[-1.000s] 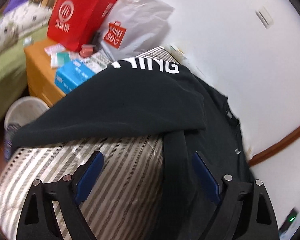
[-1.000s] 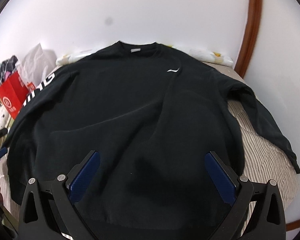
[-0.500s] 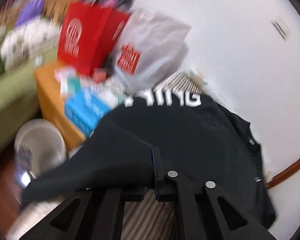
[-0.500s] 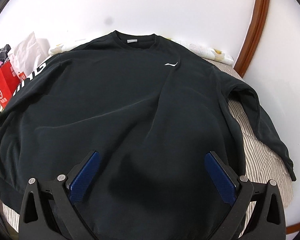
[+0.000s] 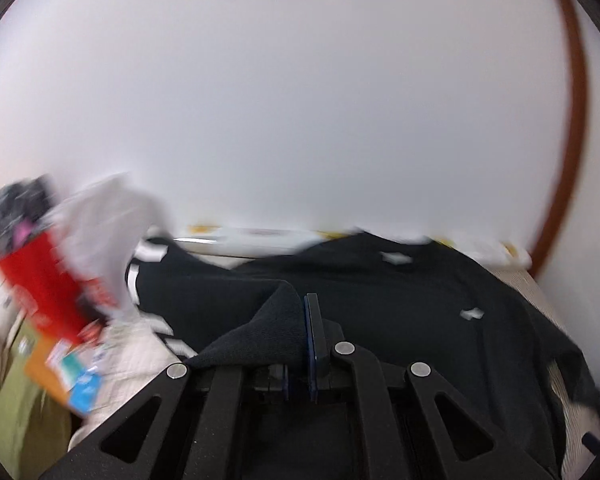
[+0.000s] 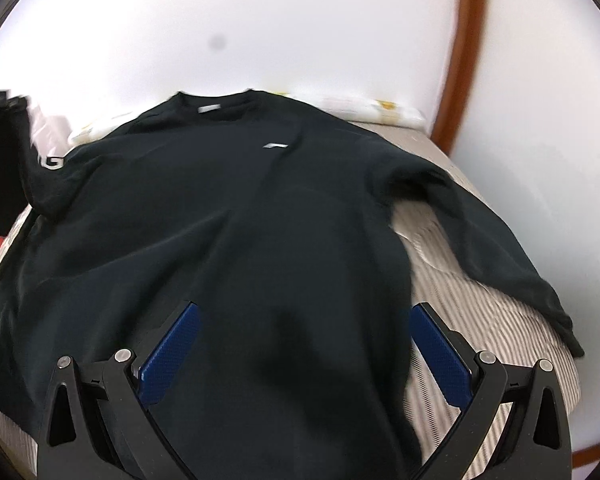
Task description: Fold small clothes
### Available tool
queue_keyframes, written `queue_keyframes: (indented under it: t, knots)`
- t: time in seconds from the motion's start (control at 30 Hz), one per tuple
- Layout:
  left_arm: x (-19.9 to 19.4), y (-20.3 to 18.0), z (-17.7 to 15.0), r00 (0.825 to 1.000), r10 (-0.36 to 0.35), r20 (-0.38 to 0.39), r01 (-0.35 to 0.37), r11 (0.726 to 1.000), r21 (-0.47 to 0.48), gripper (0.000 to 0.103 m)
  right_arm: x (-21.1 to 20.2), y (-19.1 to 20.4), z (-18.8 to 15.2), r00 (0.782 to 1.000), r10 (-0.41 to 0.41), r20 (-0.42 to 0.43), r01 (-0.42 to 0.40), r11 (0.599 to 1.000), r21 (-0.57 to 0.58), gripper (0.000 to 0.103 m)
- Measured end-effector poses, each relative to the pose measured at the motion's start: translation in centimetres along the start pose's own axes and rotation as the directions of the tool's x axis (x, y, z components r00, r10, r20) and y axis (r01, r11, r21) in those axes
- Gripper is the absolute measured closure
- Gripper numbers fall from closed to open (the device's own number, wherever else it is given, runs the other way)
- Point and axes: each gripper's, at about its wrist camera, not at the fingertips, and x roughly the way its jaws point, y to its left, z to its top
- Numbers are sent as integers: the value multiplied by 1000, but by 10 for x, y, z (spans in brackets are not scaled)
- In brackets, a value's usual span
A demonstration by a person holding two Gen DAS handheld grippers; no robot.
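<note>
A black long-sleeved sweatshirt (image 6: pixel 240 240) lies spread front up on a striped bed, collar toward the wall, with a small white chest logo (image 6: pixel 275 145) and white letters on its left sleeve (image 6: pixel 50 162). My left gripper (image 5: pixel 302 308) is shut on a fold of the sweatshirt's black fabric (image 5: pixel 268 328), lifted above the bed. My right gripper (image 6: pixel 302 344) is open and empty, its blue pads (image 6: pixel 172 352) hovering over the lower body of the sweatshirt. The right sleeve (image 6: pixel 500 248) lies stretched out over the bedding.
The striped bedding (image 6: pixel 480 320) shows at the right. A white wall (image 5: pixel 300 120) with brown trim (image 6: pixel 460 60) stands behind the bed. A red shopping bag (image 5: pixel 44 284) and a grey plastic bag (image 5: pixel 108 224) sit at the left on an orange side table (image 5: pixel 40 364).
My left gripper has closed on the sweatshirt's fabric and swung up and to the right with it. My right gripper stayed open and shifted slightly over the sweatshirt.
</note>
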Motion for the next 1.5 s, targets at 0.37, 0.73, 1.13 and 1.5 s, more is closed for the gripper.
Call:
queue_keyframes:
  t: [0.37,0.73,1.13,1.5]
  knots:
    - [69,-123,-58,960,-132,-247,168,977,132,66,-7,-56,-24,993,-107,-44,110,992,55,0]
    - [-23,-35,-56,988,-133,-82,142,983,112,29,-16,23,28,998,-36,52,42,991,-131,0]
    - [53,137,-89,951,198,-238,-213,976,-40,29,24,196,75,975,222,21,-199,909,-366,0]
    - [97,141,-105,947,138,-291,-165,984,-73,28,89,276,63,959,252,-131,-284,827,-485,16]
